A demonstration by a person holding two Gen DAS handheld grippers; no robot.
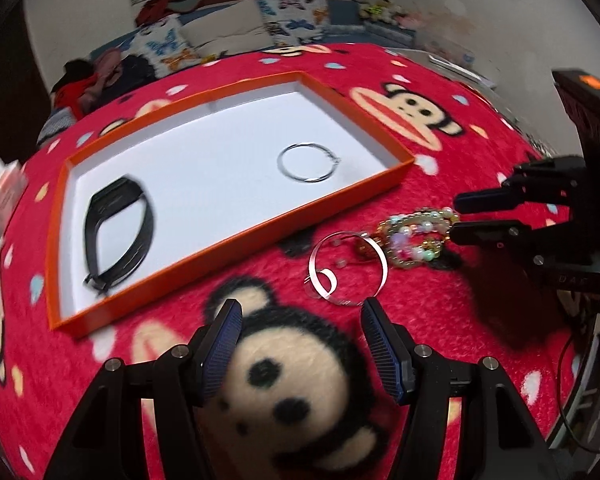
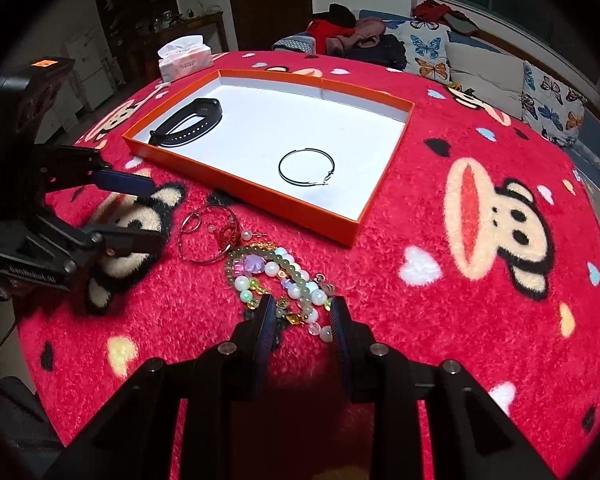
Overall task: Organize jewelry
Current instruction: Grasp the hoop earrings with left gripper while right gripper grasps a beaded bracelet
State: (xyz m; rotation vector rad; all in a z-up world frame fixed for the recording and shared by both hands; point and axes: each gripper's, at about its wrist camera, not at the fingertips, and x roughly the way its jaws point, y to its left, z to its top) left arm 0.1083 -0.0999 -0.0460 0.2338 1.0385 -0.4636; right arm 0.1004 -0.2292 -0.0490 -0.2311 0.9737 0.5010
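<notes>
Your left gripper [image 1: 302, 316] hovers with fingers spread over the red blanket [image 2: 440, 320], holding nothing; your right gripper [image 2: 302, 312] has its fingers parted around the near end of the beaded bracelets [image 2: 276, 276], not clamped; only the right wrist view shows the tissue box [image 2: 185, 58]; the orange tray [image 2: 256, 194] holds a black band [image 1: 118, 236] and a hoop earring [image 2: 306, 167]; a silver bangle [image 1: 346, 266] lies outside beside the beads.

Left claw [image 1: 300, 344], right claw [image 2: 302, 320]: black frames, ribbed blue pads, silver screws, white lettering.
</notes>
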